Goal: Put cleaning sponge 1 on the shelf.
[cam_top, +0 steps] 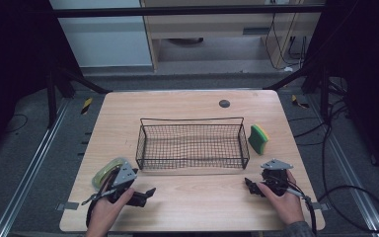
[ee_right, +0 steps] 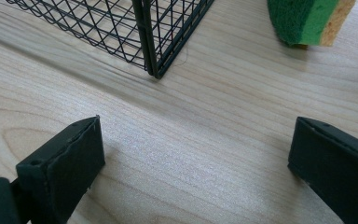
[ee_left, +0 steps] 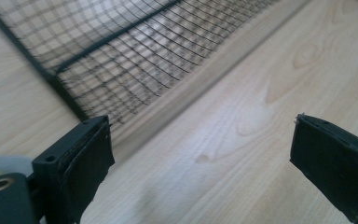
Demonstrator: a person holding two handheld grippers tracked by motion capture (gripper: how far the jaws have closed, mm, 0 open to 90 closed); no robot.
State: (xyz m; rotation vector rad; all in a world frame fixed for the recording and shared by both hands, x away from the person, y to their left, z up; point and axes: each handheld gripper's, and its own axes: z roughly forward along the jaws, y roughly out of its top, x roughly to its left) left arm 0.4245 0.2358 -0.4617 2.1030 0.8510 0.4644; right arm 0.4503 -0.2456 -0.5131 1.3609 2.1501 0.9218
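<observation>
A black wire basket (cam_top: 192, 143) stands empty in the middle of the wooden table (cam_top: 192, 207). To its right lies a green and yellow sponge (cam_top: 259, 138). My left gripper (cam_top: 147, 193) rests low at the front left, jaws open and pointing right along the basket's near side (ee_left: 121, 56), with bare wood between them (ee_left: 199, 125). My right gripper (cam_top: 250, 184) sits at the front right, open and aimed left. The right gripper view has its jaws (ee_right: 198, 126) wide apart over bare wood, with the basket corner (ee_right: 151, 42) and the sponge (ee_right: 307, 21) beyond them.
A round pale yellow-green object (cam_top: 106, 171) lies beside my left hand, partly hidden by the gripper's grey plate. A dark round cap (cam_top: 224, 103) is set in the table's far side. Black frame bars and cables surround the table.
</observation>
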